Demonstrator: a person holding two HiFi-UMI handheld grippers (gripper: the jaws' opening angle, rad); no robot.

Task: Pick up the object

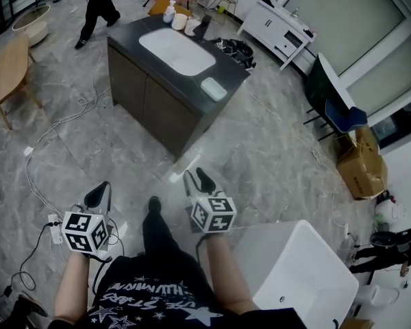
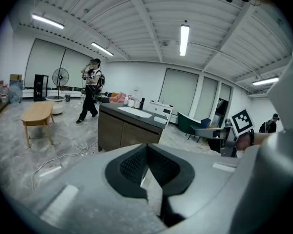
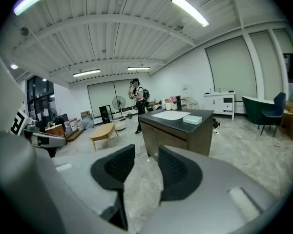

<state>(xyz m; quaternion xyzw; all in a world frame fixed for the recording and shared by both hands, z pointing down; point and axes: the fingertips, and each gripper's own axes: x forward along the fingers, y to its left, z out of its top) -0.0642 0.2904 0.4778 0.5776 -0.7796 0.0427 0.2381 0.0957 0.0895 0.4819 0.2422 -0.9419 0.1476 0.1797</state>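
Observation:
A pale green rectangular block [image 1: 214, 88] lies on the near corner of a dark cabinet top [image 1: 133, 33], beside a white mat [image 1: 176, 51]. It also shows in the right gripper view [image 3: 192, 119] and the left gripper view [image 2: 160, 119]. Both grippers hang low over the marble floor, well short of the cabinet. My left gripper [image 1: 101, 190] [image 2: 146, 147] is shut, its tips touching with nothing held. My right gripper [image 1: 197, 178] [image 3: 146, 152] stands open, and only floor shows between its pads.
Cups and a bottle [image 1: 180, 20] stand at the cabinet's far end. A wooden table [image 1: 7, 67] is at the left, with cables [image 1: 55, 125] across the floor. A white box [image 1: 301, 266] sits close at my right. A person in black [image 1: 96, 5] stands beyond the cabinet.

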